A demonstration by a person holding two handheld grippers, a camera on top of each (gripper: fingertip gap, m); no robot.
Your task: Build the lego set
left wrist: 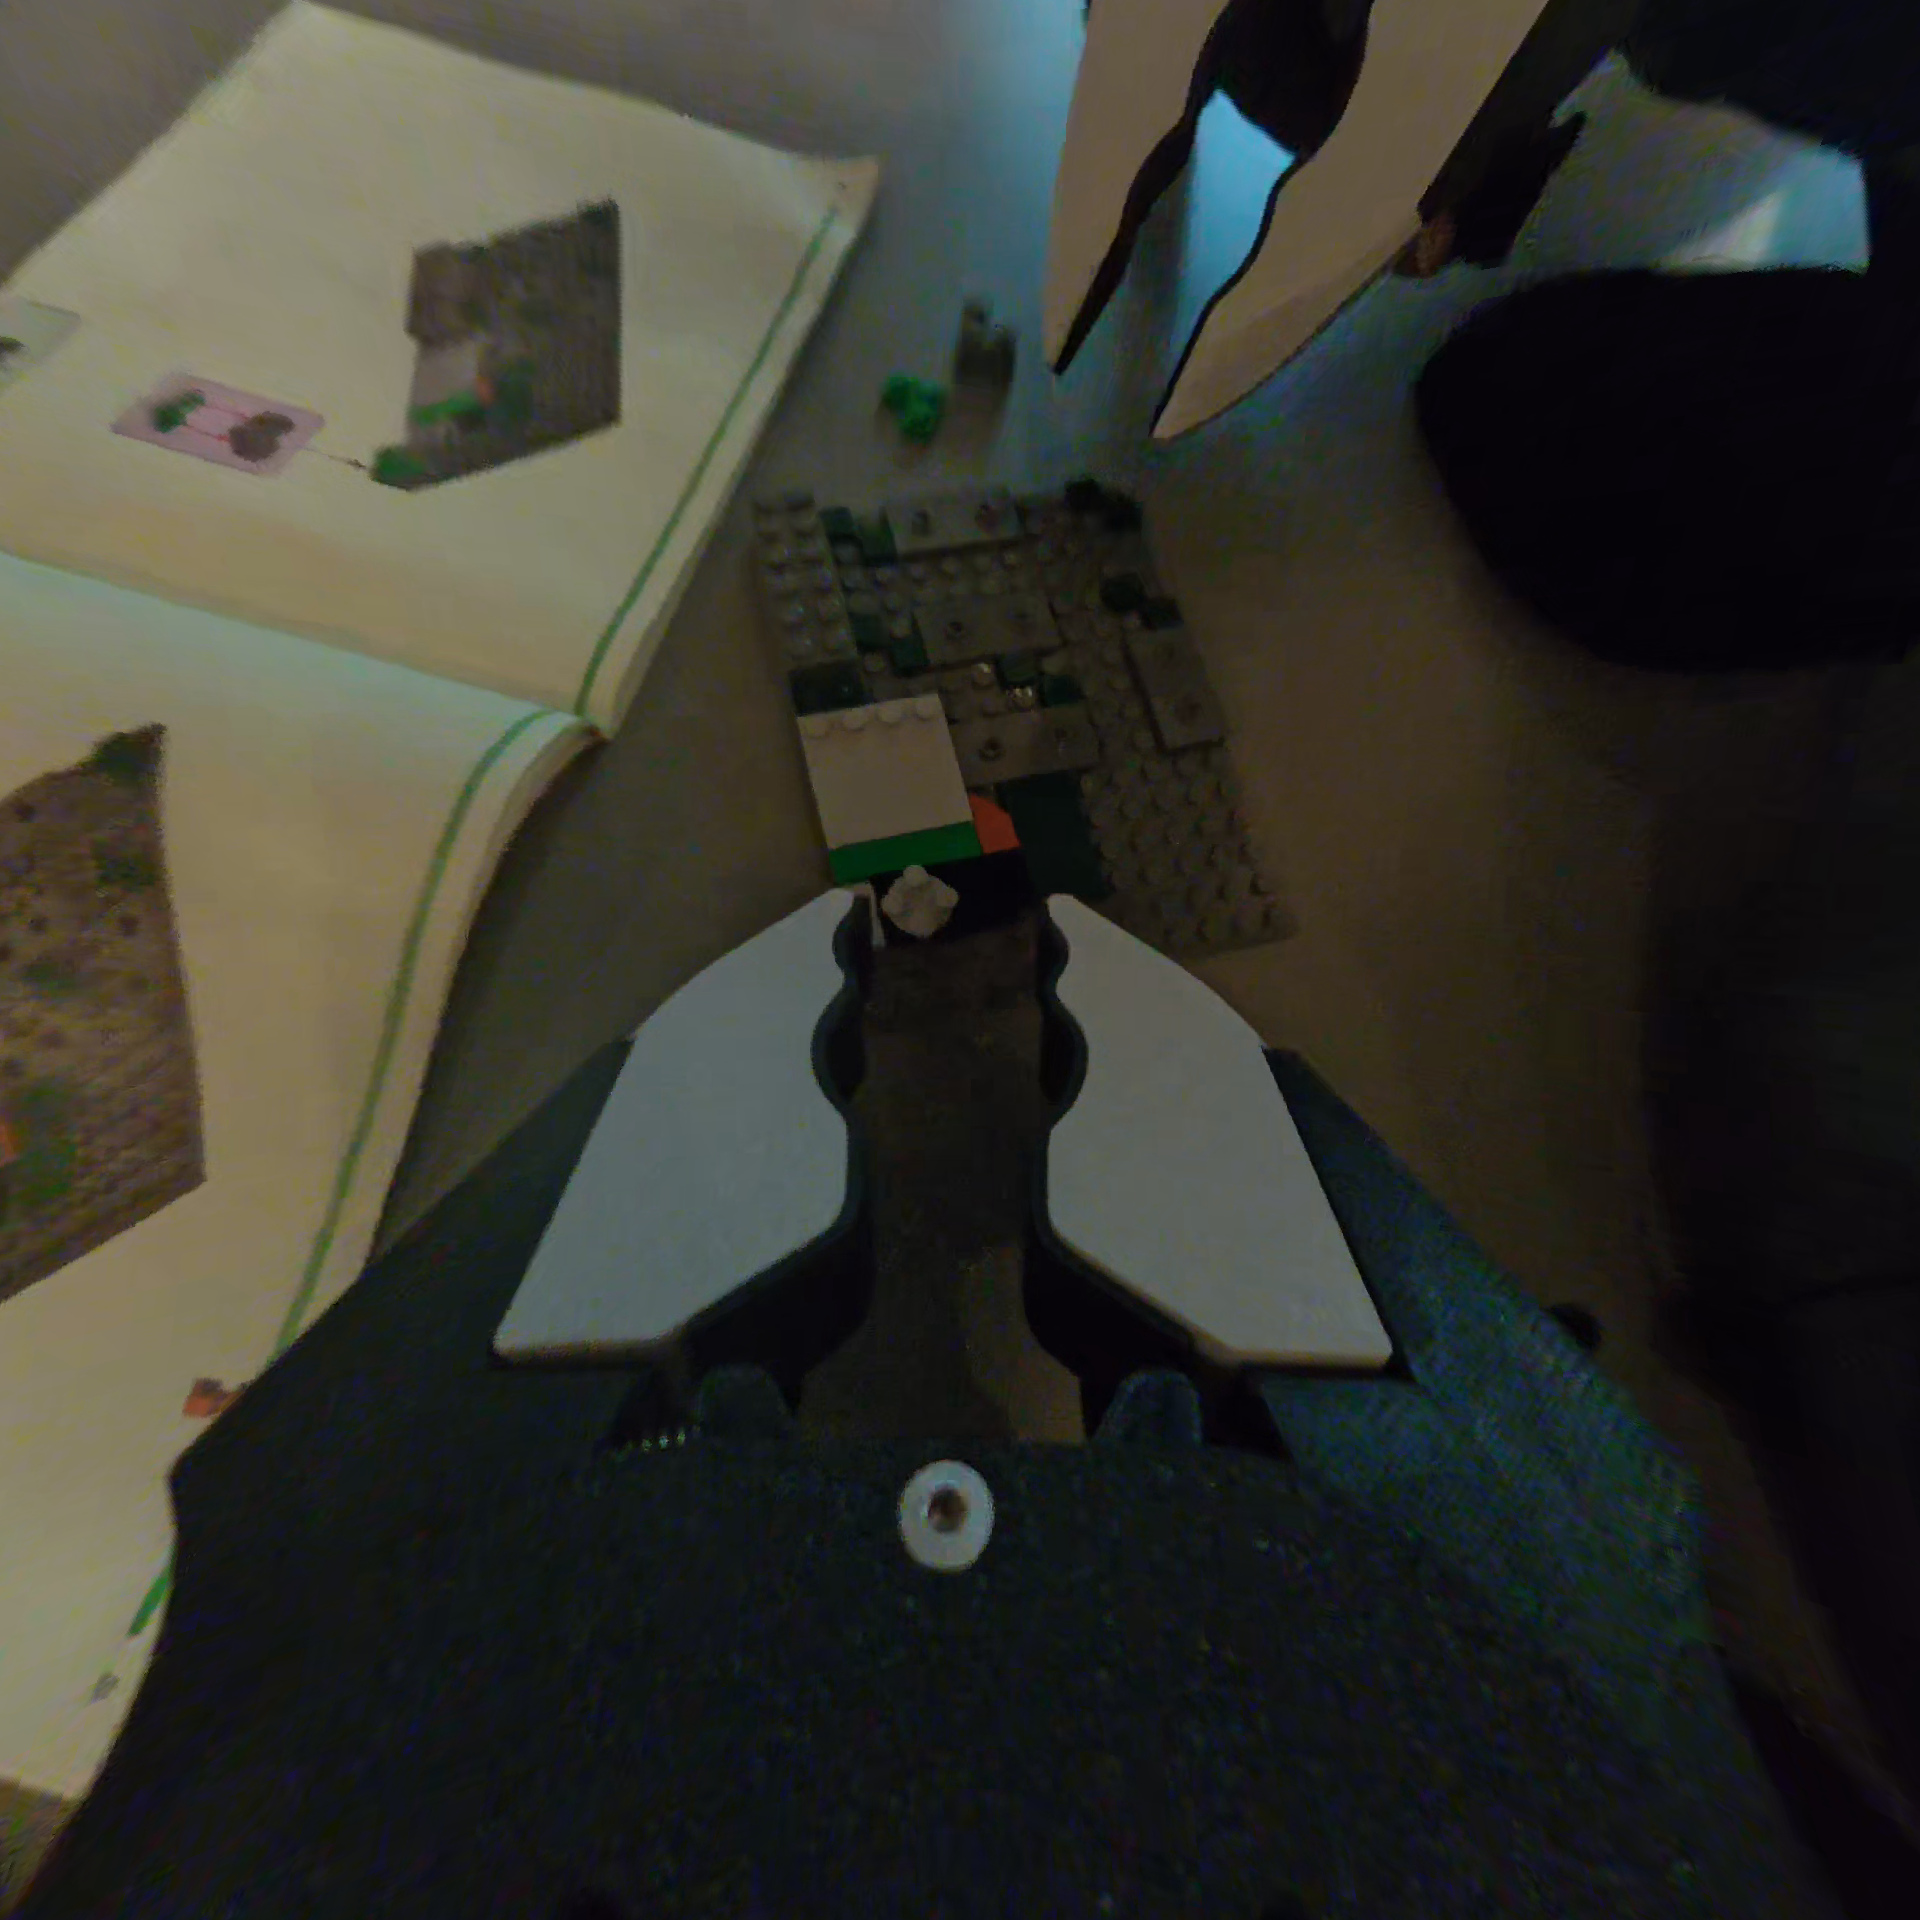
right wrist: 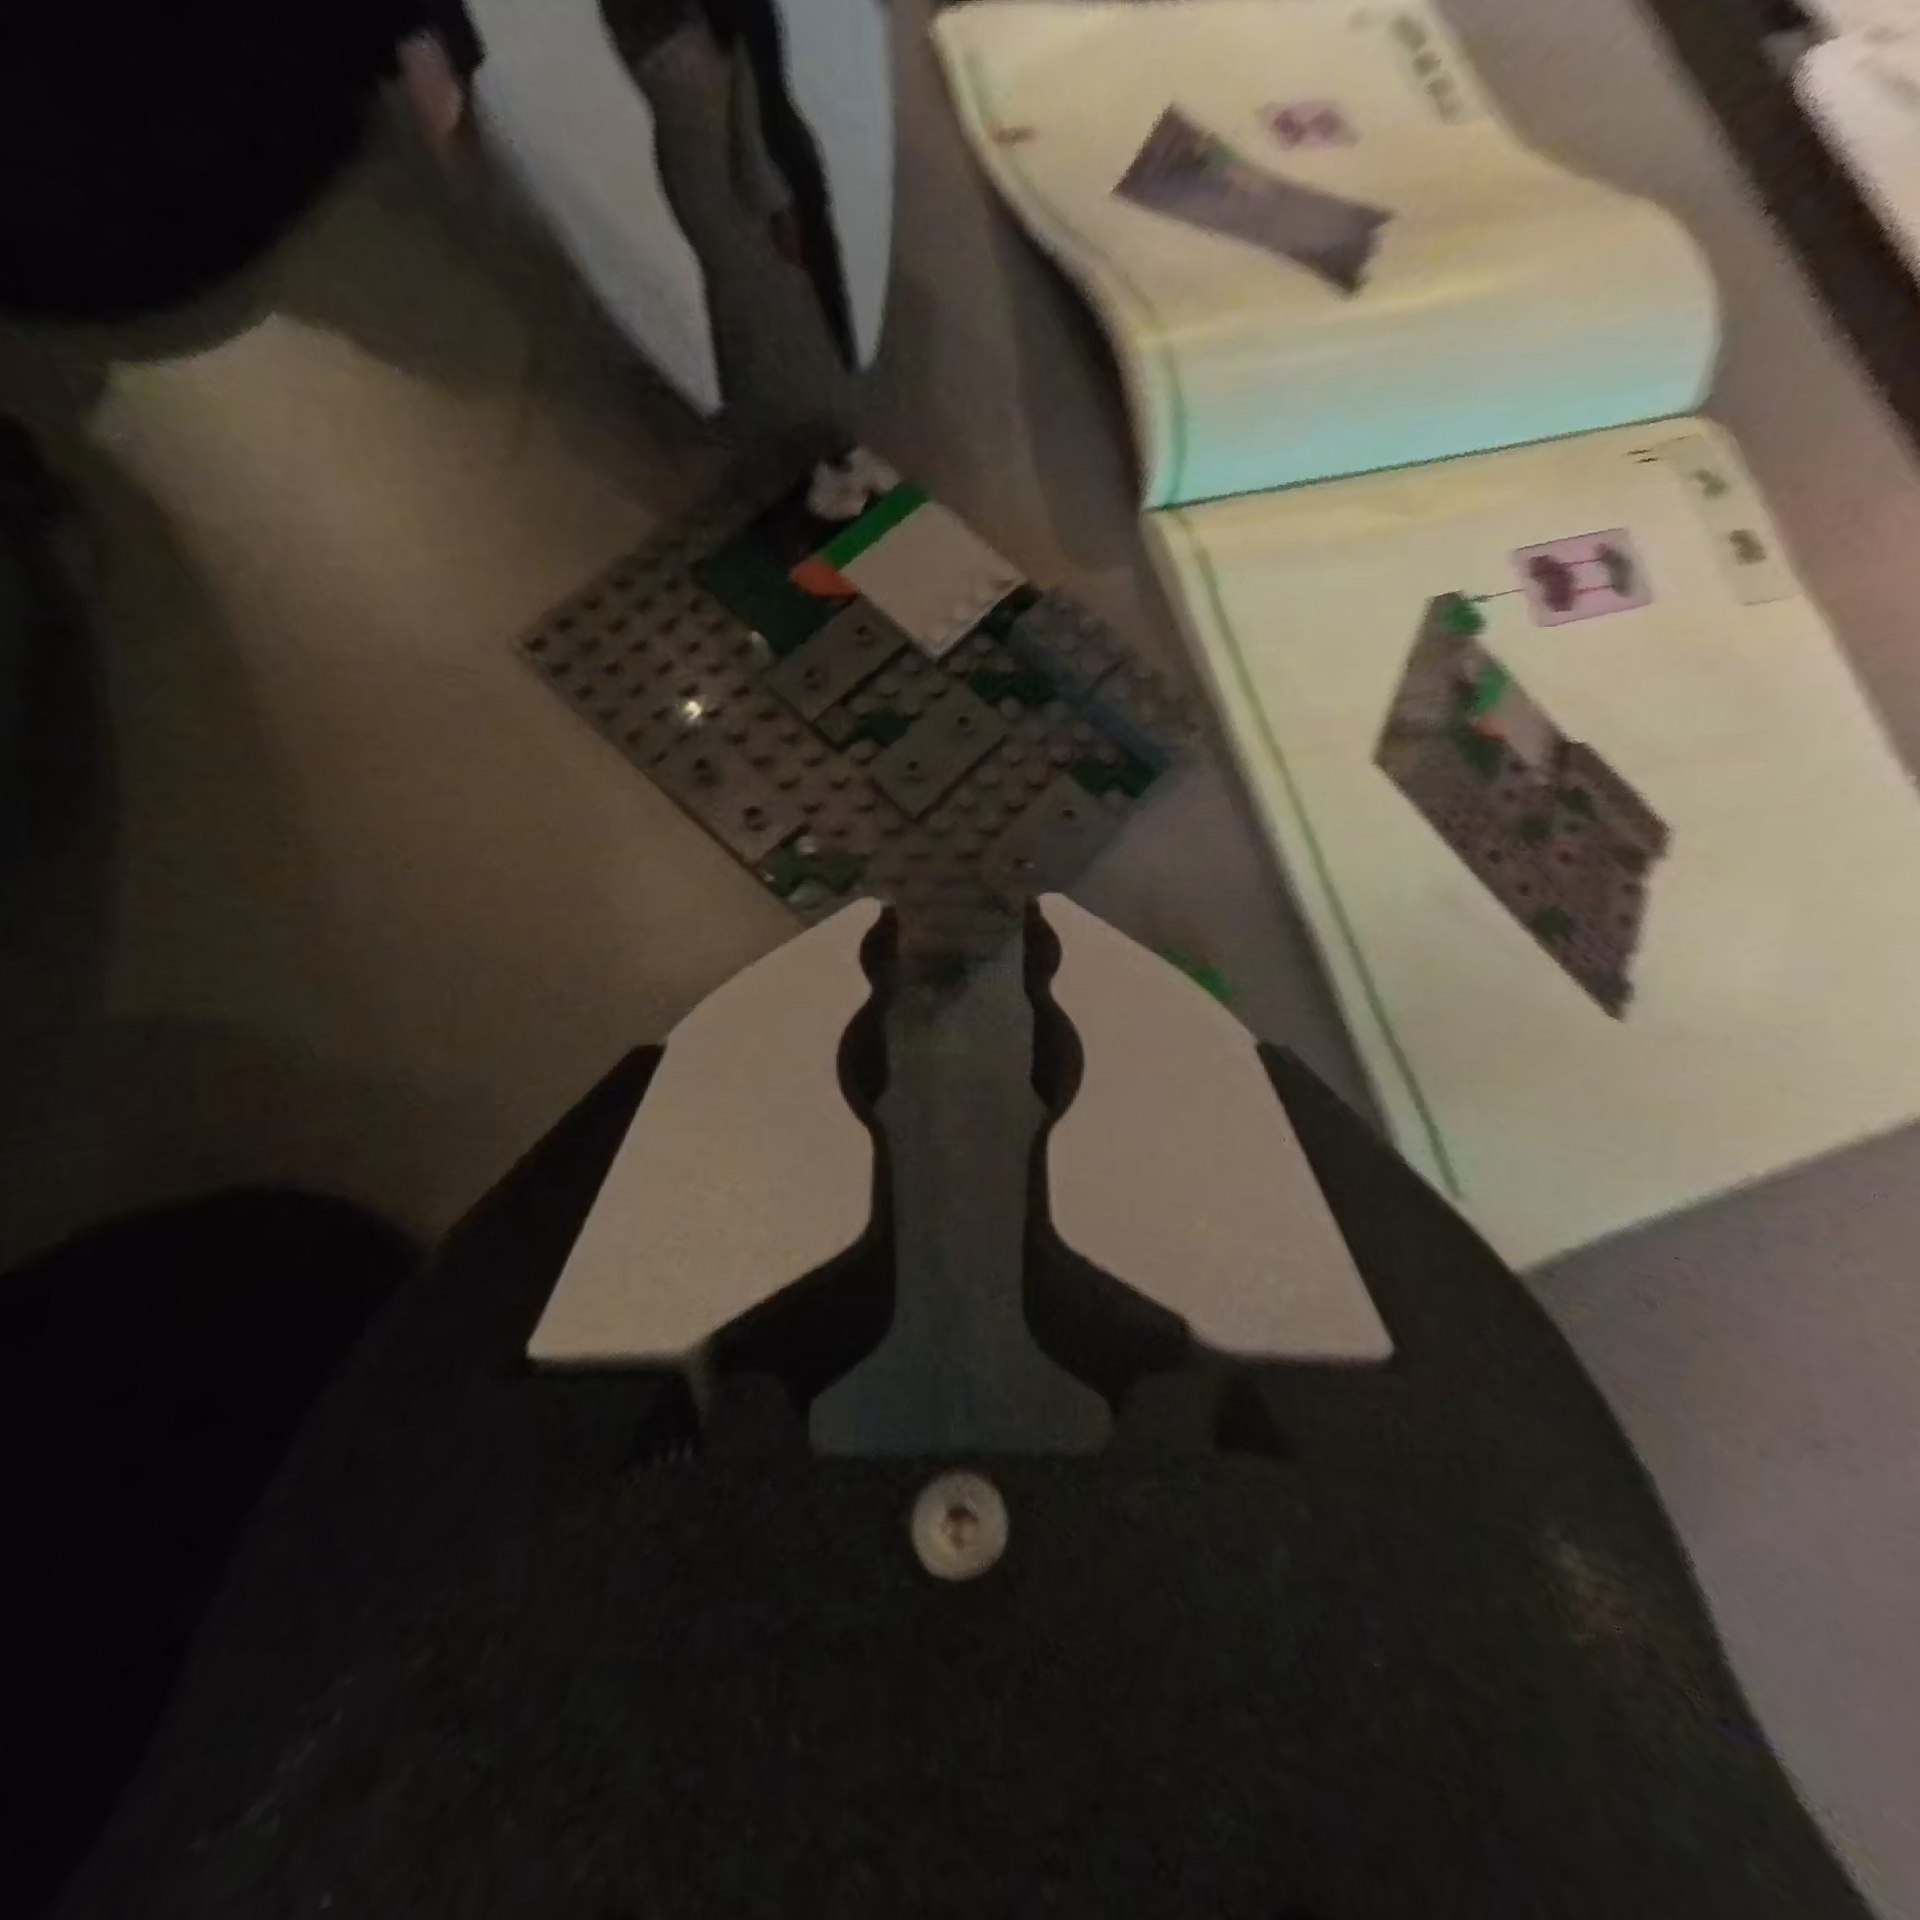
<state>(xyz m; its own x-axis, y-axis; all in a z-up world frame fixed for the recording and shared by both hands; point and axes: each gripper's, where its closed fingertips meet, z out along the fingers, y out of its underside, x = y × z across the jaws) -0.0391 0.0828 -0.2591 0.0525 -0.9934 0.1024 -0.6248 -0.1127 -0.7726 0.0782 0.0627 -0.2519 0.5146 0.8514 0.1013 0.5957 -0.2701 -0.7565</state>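
On the left of the left wrist view, an open instruction booklet (left wrist: pixel 343 499) lies flat on the smooth grey table (left wrist: pixel 1403 831), its pale matte pages printed with pictures of the model and edged by a thin green line. Just right of it sits the lego build (left wrist: pixel 997 707): a flat, studded dark grey baseplate with smooth grey tiles, dark green patches, a pale sloped block, a bright green strip and a small orange wedge at its near end. Beyond its far edge lie a small green piece (left wrist: pixel 914 403) and a grey piece (left wrist: pixel 982 353), loose on the table. The left gripper (left wrist: pixel 951 914) has its white, blade-shaped fingers slightly spread at the build's near edge, with a small knobbly white piece (left wrist: pixel 916 902) against the left tip; whether it is pinched cannot be told. The right gripper (left wrist: pixel 1107 400) hangs over the far side, tips apart with nothing between them.

From the blurred right wrist view, the right gripper (right wrist: pixel 956 909) stands slightly spread at the nearest corner of the build (right wrist: pixel 831 717), the left gripper (right wrist: pixel 784 390) shows beyond it, and the booklet (right wrist: pixel 1558 727) curls up on the right.
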